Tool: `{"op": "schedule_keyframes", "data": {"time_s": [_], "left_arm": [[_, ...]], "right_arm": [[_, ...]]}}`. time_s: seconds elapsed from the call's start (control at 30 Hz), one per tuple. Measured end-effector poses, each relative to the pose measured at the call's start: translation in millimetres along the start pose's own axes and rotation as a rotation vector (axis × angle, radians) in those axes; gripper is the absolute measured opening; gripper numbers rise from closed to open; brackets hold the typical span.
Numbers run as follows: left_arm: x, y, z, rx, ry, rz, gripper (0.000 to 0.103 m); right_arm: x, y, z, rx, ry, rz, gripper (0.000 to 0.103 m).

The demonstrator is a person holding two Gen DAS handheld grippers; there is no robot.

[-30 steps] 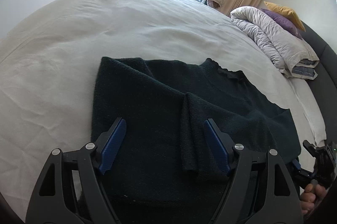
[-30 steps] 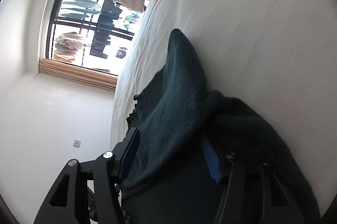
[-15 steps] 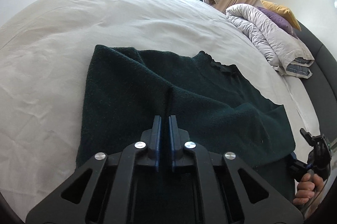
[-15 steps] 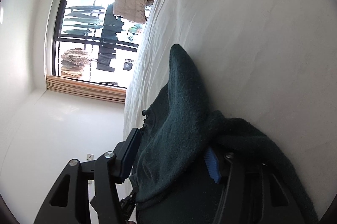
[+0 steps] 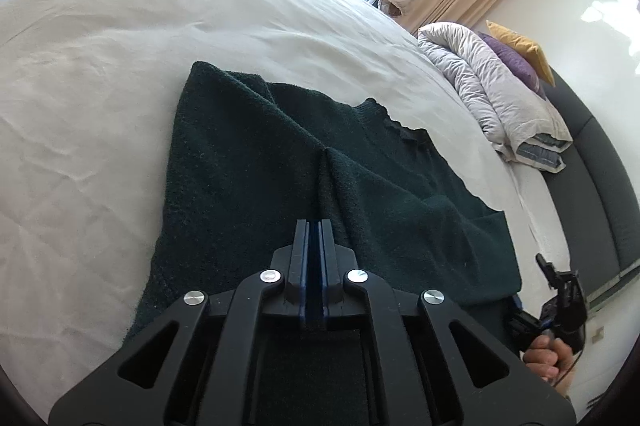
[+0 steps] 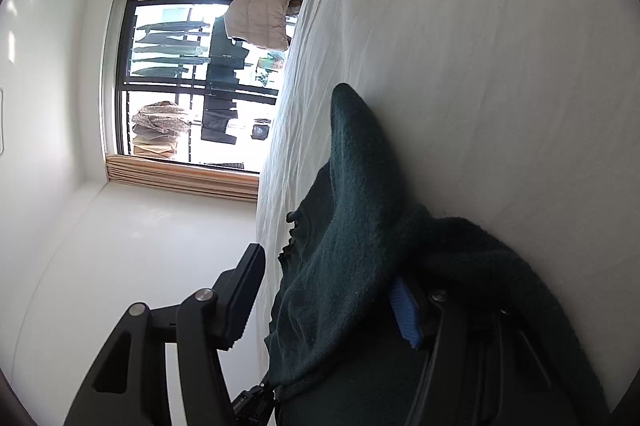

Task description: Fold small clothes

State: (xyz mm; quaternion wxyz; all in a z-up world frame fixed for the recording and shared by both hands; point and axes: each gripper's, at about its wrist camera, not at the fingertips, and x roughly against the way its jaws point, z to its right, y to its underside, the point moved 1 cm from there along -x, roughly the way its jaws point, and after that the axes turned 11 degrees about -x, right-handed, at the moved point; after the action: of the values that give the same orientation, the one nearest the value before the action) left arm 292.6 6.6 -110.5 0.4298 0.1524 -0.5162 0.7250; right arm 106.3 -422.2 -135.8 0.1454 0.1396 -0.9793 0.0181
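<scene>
On the left of the left wrist view lies bare white bedsheet [image 5: 100,129]; the dark green sweater [image 5: 248,161] is spread on it, collar end away from the camera. The left gripper [image 5: 314,226] has its jaws pressed together on a raised ridge of the knit at the near middle, so it looks clamped on the sweater. One lengthwise fold seems partly made (a layer already lies over the body), but the garment is far from a compact bundle; I judge the task about midway at best, with the cross fold not yet done.

Further right, at that view's edge, the right gripper [image 5: 560,306] and the person's hand [image 5: 546,358] are cut off and too small to read. In the right wrist view the right gripper [image 6: 328,290] stands wide, one finger [image 6: 240,290] in free air, the other half buried under a draped hump of sweater [image 6: 360,226]. Whether it grips anything is hidden. The hem and sleeves are out of sight.
</scene>
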Motion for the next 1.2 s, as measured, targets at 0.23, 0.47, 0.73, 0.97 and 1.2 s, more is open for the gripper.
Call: {"op": "schedule_keyframes", "data": {"time_s": [0.23, 0.47, 0.73, 0.97, 1.2], "left_arm": [[10.2, -3.7, -8.1, 0.142, 0.157, -0.018, 0.063], [5.8, -2.6, -10.0, 0.186, 0.221, -0.048, 0.068], [-21.2, -11.2, 9.9, 0.095, 0.15, -0.136, 0.025], [-11.1, 3.3, 7.7, 0.069, 0.12, -0.065, 0.006], [-9.7, 24.7, -5.6, 0.078, 0.106, 0.004, 0.006]], "right_arm": [[5.0, 2.6, 4.4, 0.008, -0.006, -0.007, 0.06], [9.5, 1.0, 7.7, 0.017, 0.004, -0.007, 0.059], [9.4, 0.5, 6.3, 0.016, 0.022, -0.013, 0.059], [12.3, -9.1, 6.3, -0.024, -0.015, 0.001, 0.059], [22.0, -14.6, 16.6, -0.072, -0.078, 0.042, 0.056]]}}
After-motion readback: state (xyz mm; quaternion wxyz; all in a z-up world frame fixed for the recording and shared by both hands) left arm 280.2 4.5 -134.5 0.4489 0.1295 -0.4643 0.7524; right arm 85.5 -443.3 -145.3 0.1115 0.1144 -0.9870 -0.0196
